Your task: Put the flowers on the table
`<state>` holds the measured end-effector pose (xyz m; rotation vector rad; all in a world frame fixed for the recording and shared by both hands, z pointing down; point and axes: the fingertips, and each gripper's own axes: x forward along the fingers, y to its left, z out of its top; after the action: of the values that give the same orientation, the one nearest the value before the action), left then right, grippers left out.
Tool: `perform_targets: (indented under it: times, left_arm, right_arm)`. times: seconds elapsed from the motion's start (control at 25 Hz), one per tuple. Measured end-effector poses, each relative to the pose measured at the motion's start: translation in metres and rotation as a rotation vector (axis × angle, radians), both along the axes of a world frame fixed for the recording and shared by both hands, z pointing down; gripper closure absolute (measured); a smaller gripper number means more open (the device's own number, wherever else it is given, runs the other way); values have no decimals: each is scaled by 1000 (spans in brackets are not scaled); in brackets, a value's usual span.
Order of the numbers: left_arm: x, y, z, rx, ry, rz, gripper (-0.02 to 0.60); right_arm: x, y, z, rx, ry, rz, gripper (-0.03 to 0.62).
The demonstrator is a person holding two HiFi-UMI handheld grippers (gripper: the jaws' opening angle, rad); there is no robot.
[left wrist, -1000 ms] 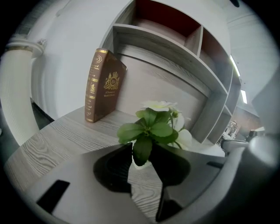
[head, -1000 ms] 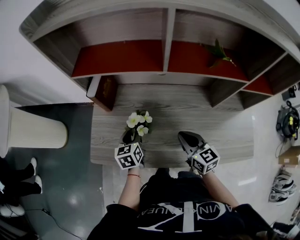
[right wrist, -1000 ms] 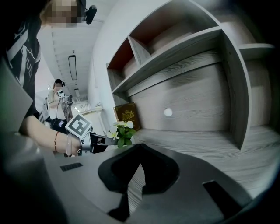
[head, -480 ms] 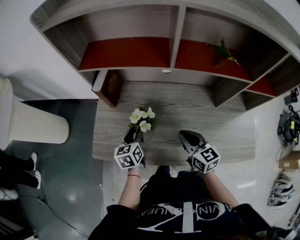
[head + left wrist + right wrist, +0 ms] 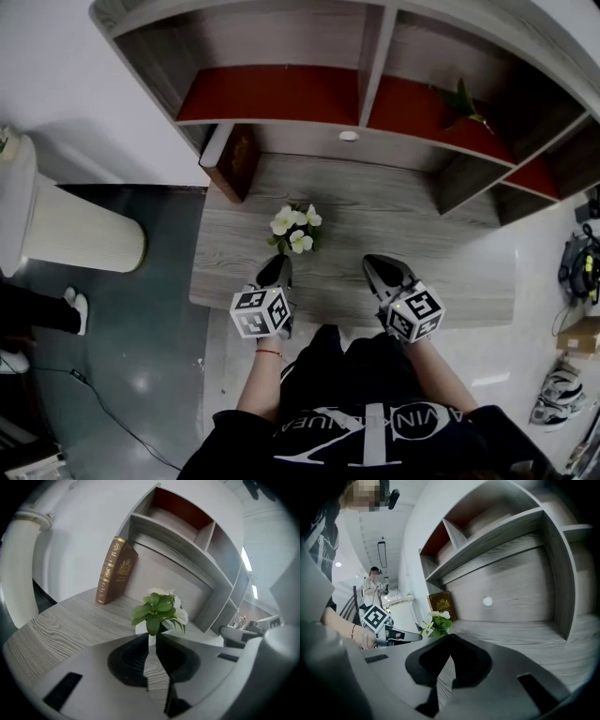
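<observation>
The flowers point(image 5: 296, 228), white blooms with green leaves in a small white pot, stand upright on the grey wooden table point(image 5: 422, 253). My left gripper point(image 5: 278, 267) sits just behind them, near the table's front edge. In the left gripper view the flowers point(image 5: 159, 611) rise just beyond the left gripper point(image 5: 152, 637). Its jaws are closing with a narrow gap and nothing between them. My right gripper point(image 5: 380, 269) hovers to the right of the flowers, shut and empty. The right gripper view shows the flowers point(image 5: 436, 624) to the left of the right gripper point(image 5: 450, 637).
A brown book point(image 5: 236, 159) leans at the table's back left under the shelf unit point(image 5: 361, 141). A green sprig point(image 5: 461, 101) lies on a red shelf. A white ribbed pedestal point(image 5: 66, 234) stands on the floor at the left.
The left gripper has drawn back a little from the flowers, which stay standing on the table. The right gripper has hardly moved.
</observation>
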<state>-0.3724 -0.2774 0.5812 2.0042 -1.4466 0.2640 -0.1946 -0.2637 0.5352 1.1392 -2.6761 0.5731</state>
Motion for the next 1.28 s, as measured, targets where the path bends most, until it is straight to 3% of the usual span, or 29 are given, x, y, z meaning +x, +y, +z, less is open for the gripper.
perform_targets:
  times: [0.2,0.52,0.92,1.28]
  left_arm:
    - [-3,8,-8,30,1,6,569]
    - [-14,19,-23,83,-20,-18,577]
    - [-31,39,-67,218,-95,-112,577]
    - [-40,72,-86,258,-128,-226,578]
  right_arm:
    - [-3,0,-5,23,-7,-4,585]
    - [-9,0,-17,65,-20,-24,585]
    - [-15,2,-36,122,-39,-107,585]
    - [-12,6,-45,134,-33,-169,585]
